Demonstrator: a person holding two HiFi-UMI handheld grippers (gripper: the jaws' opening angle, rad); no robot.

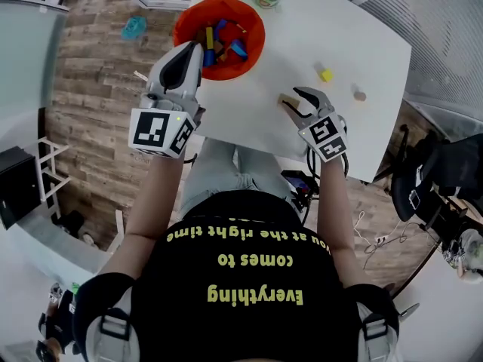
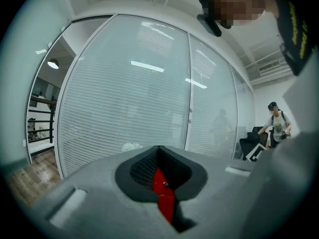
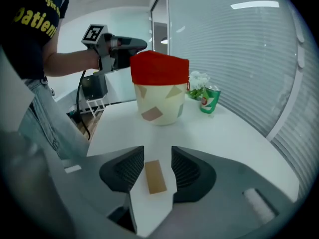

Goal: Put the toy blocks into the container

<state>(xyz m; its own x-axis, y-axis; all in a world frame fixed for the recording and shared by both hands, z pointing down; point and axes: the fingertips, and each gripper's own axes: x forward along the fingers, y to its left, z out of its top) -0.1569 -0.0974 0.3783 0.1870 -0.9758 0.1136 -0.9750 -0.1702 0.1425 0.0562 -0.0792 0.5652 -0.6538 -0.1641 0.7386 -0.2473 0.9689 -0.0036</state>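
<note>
Jaws of right gripper (image 3: pixel 157 152) stand released astride a tan block (image 3: pixel 155 177) lying flat and untouched by the table's (image 1: pixel 362 44) near edge, while left gripper (image 1: pixel 189 53) bites shut on the red rim of the container (image 1: pixel 253 30), at the far left corner, with coloured blocks (image 1: pixel 219 40) inside; a yellow block (image 1: pixel 325 75) lies toward the right edge.

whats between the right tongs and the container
A tan block lies between the open right tongs; beyond it there is only bare table up to the container, as the right gripper view shows.
</note>
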